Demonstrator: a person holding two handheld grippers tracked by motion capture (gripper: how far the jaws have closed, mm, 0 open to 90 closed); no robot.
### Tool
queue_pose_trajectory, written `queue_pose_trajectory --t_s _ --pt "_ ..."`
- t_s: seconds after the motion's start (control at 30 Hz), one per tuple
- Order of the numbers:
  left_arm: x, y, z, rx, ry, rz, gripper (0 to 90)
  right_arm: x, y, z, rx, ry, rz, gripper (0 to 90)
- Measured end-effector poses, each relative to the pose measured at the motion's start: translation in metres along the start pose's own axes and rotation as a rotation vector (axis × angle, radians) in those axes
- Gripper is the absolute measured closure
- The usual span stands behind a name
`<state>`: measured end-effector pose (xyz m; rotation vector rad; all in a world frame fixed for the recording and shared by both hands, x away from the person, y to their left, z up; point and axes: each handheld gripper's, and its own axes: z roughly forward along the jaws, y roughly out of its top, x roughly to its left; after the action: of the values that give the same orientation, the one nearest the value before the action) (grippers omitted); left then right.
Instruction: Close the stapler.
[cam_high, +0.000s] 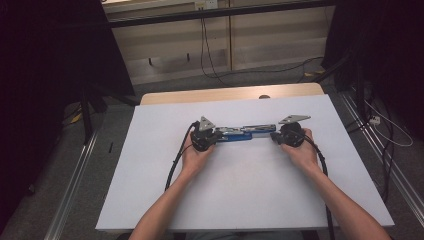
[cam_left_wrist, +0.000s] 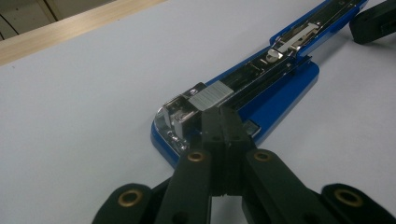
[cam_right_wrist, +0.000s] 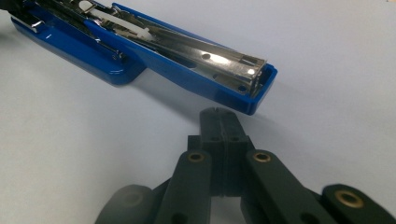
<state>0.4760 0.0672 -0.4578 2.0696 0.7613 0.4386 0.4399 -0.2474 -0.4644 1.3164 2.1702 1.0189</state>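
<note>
- The blue stapler (cam_high: 240, 134) lay opened out flat near the middle of the white bench (cam_high: 250, 190), its long axis running across the bench from one hand to the other, base end toward the person's left, lifted top arm toward the right.
- The left gripper (cam_left_wrist: 223, 122) had its jaws pressed together with nothing between them; its tip sat on or just over the metal front end of the base. Whether it touched, I could not tell for sure.
- The right gripper (cam_right_wrist: 219, 119) was likewise closed and empty, its tip just short of the blue end of the top arm, apart from it, on the near side.
- Both hands lay low on the bench, one at each end of the stapler, grippers pointing inward toward each other.
- Judged from this, the left gripper would pin the base while the right gripper nudged or folded the top arm.
</note>
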Motion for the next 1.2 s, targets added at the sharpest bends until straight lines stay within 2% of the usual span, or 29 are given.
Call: queue_pose_trajectory --t_s 0.47,1.2 --pt "0.0008 -0.0005 0.0 0.002 -0.013 -0.006 90.0 -0.0011 0.0029 0.0035 0.0 -0.001 -0.004 90.0" --pt "-0.0004 -0.0003 0.0005 -0.005 -0.001 -0.003 90.0 -0.0019 0.0032 0.0026 -0.028 -0.003 0.011 90.0"
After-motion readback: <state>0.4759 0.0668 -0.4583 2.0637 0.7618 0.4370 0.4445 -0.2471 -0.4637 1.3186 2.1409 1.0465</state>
